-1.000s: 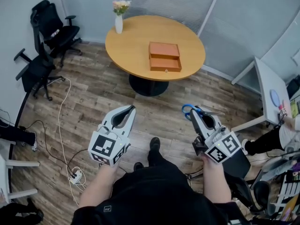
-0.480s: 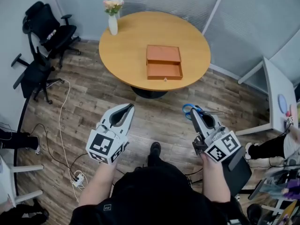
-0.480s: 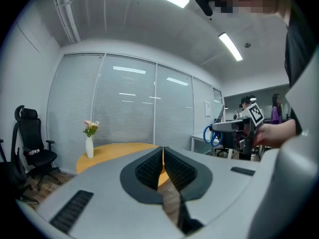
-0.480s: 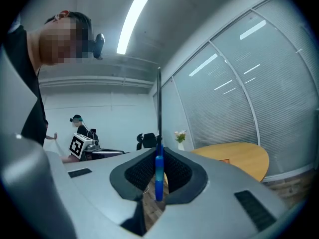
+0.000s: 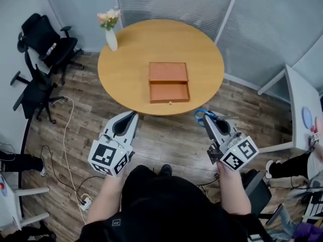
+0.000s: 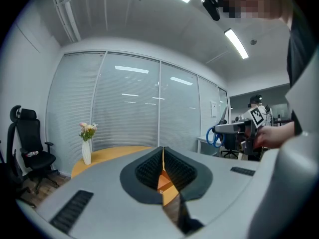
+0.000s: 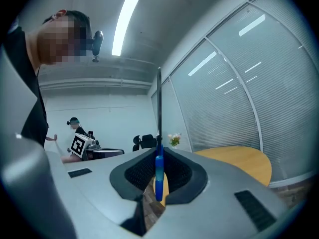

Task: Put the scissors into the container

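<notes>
Floor [image 5: 169,137] rings the table [image 5: 126,69], edge near right gripper's [image 5: 207,122] clamped scissors [image 5: 201,115]

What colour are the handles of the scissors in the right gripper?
Blue. The scissors show best in the head view, clamped at the tip of the right gripper.

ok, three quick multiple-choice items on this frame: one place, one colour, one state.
1. Where does the vase stand? A on the floor; B at the table edge; C on a shelf.
2. What colour are the scissors handles? A red; B black; C blue.
3. What is the right gripper doing? A open, empty; B shut on scissors; C out of view.

Answers:
1. B: the vase sits at the table's far-left rim.
2. C: blue loops show at the jaw tips.
3. B: the right gripper view shows the jaws clamping the blue handle.
</notes>
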A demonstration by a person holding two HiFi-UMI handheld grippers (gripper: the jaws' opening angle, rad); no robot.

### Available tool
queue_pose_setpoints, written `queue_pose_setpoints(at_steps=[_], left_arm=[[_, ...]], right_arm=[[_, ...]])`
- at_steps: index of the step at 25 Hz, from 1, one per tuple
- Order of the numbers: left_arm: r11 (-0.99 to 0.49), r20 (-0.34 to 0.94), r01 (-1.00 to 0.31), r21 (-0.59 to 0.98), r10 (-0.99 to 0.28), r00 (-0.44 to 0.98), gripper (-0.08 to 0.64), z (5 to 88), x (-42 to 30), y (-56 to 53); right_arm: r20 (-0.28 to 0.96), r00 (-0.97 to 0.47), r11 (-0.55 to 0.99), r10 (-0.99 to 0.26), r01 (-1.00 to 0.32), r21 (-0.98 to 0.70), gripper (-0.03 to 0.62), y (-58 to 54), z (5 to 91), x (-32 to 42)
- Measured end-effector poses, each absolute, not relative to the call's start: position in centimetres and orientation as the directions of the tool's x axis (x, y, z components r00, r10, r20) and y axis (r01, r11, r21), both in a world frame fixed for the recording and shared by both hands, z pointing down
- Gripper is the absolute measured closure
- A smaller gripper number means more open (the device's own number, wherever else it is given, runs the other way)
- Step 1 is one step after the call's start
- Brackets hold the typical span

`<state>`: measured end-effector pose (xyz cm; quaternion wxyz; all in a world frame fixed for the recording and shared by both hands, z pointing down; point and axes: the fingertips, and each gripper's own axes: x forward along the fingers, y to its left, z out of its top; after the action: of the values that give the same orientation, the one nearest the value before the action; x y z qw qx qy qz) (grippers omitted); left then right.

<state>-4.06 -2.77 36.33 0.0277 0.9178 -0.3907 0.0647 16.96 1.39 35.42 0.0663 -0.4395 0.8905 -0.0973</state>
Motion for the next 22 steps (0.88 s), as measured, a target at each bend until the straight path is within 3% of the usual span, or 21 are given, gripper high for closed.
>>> queue_pose_setpoints(at_steps=[11,22], left_arm=[[-0.711,0.144,-0.703,-0.022,-0.698,0.701,0.543,37.9,-6.1,-14.0],[-0.808,0.142,-0.589,-0.005,-0.583,0.8,0.543,38.1,-7.0,-25.8]], right_arm=[[0.035,-0.589,0.565,-0.807,-0.788,-0.244,0.534,-9.0,37.7,14.3],[0.166,-0.526,0.493,-0.834,-0.846,-0.202,0.534,-20.1,40.6,10.2]])
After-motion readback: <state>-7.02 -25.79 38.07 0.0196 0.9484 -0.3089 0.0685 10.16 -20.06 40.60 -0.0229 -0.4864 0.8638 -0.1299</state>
